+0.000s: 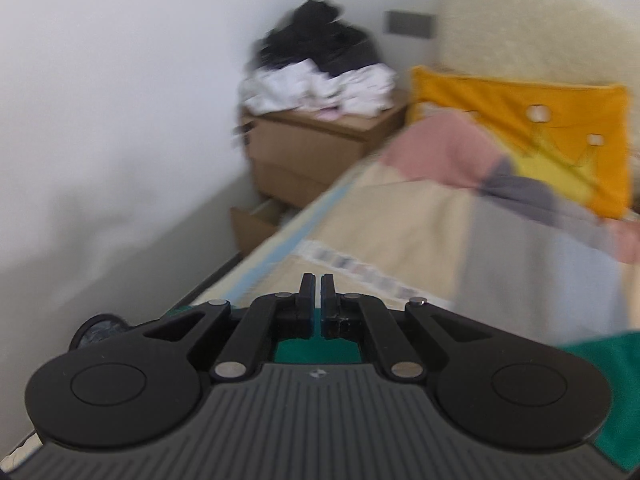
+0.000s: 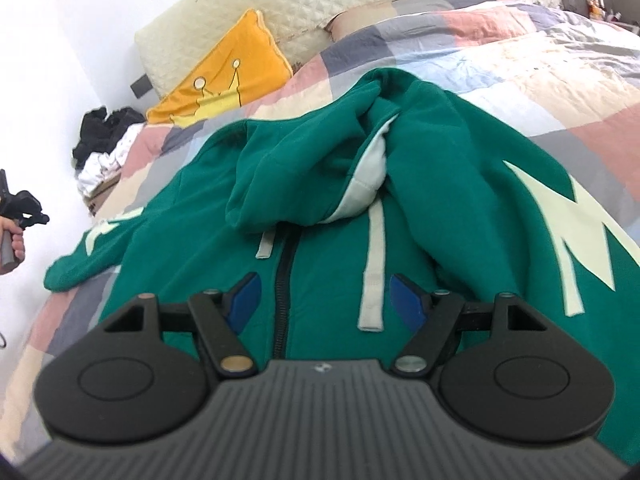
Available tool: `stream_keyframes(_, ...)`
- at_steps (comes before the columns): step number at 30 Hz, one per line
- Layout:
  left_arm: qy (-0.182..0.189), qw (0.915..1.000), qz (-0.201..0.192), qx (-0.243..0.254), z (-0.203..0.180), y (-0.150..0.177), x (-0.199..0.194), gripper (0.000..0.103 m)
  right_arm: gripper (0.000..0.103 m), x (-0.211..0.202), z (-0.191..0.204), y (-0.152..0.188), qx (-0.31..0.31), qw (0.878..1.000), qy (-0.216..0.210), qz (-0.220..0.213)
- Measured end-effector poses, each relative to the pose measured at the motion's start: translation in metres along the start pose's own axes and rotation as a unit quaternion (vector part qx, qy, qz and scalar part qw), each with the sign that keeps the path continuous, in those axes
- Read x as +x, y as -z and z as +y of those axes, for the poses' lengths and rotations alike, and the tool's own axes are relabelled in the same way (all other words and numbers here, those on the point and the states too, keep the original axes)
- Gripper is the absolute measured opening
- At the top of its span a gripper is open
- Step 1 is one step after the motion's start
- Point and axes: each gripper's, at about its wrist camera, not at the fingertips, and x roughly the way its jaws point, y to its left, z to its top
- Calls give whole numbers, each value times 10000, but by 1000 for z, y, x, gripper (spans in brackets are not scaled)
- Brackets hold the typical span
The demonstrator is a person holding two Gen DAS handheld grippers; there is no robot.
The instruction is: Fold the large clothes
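Your green zip-up hoodie (image 2: 304, 184) lies front-up across the patchwork bedspread (image 2: 540, 80), hood flopped forward over the chest and pale drawstrings trailing beside the dark zipper (image 2: 285, 300), a layout that looks ready for a first fold rather than midway through one. Your right claw (image 2: 325, 300) hangs over the chest with its blue pads spread wide, zipper and one drawstring (image 2: 371, 280) between them, nothing gripped; it seems parked there to pin or pinch the front once you commit. Your left claw (image 1: 316, 292) has its black fingers pressed together with only a hairline between them; a patch of green cloth (image 1: 316, 350) shows beneath the linkage, but whether any fabric is pinched at the tips cannot be told. From the right wrist, that claw's rig and your hand (image 2: 12, 244) sit at nine o'clock, beyond the sleeve (image 2: 84, 256) at eight o'clock. The left view is badly smeared: the nightstand (image 1: 304, 140) at twelve o'clock, its laundry heap and the orange cushion (image 1: 520, 128) at two o'clock are soft. The hoodie's hem and right cuff are cut off.
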Motion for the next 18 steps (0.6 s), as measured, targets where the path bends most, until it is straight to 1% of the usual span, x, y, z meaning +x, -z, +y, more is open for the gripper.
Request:
stream_keyframes(4, 488, 9986, -67, 214, -50, 16, -62, 1, 74, -16, -11, 2, 98, 9999, 17, -108)
stream_keyframes(6, 777, 9964, -58, 329, -75, 28, -94, 1, 74, -25, -16, 4, 88, 9999, 20, -140)
stream_keyframes(8, 980, 9940, -57, 493, -98, 45, -127, 1, 74, -32, -18, 7, 60, 9999, 4, -136)
stream_keyframes(12, 1447, 9855, -142, 879, -143, 82, -195, 1, 74, -51, -23, 10, -14, 9995, -77, -297)
stream_keyframes(16, 1867, 9767, -109, 1056, -181, 123, -258, 1, 74, -68, -32, 12, -2, 9990, -94, -447)
stream_keyframes(18, 2128, 9702, -105, 1156, -202, 144, -289, 1, 74, -75, -36, 13, 23, 9988, -28, -480)
